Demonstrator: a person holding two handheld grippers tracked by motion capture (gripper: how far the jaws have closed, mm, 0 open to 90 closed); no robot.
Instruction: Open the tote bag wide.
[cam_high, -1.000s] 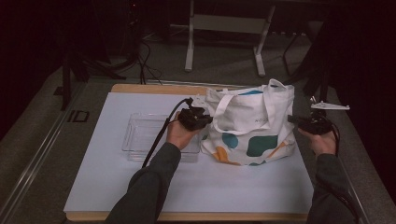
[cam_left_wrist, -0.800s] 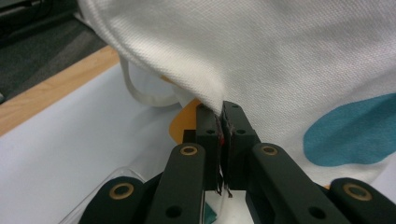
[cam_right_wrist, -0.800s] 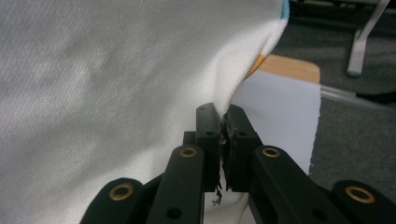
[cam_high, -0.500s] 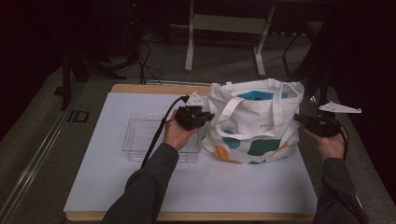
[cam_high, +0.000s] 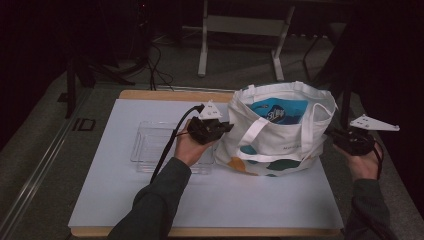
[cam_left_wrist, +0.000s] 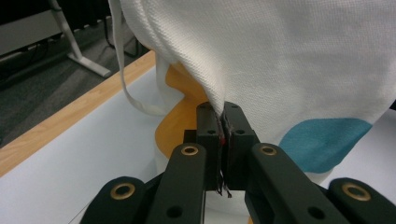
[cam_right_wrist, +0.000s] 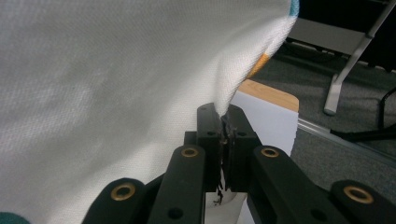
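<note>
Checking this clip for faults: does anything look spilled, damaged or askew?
Nothing spilled or damaged. The white cloth tote bag with coloured blotches is held open, each side pinched by the left gripper and right gripper. A blue packet sits inside; the clear plastic tray lies flat.

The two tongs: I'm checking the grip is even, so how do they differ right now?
The left tongs pinch the tote bag at its left side, over the white board; the right tongs pinch its right side, past the board's edge. Orange and teal print shows by the left tongs, mostly plain white cloth by the right. Both are shut on cloth.
</note>
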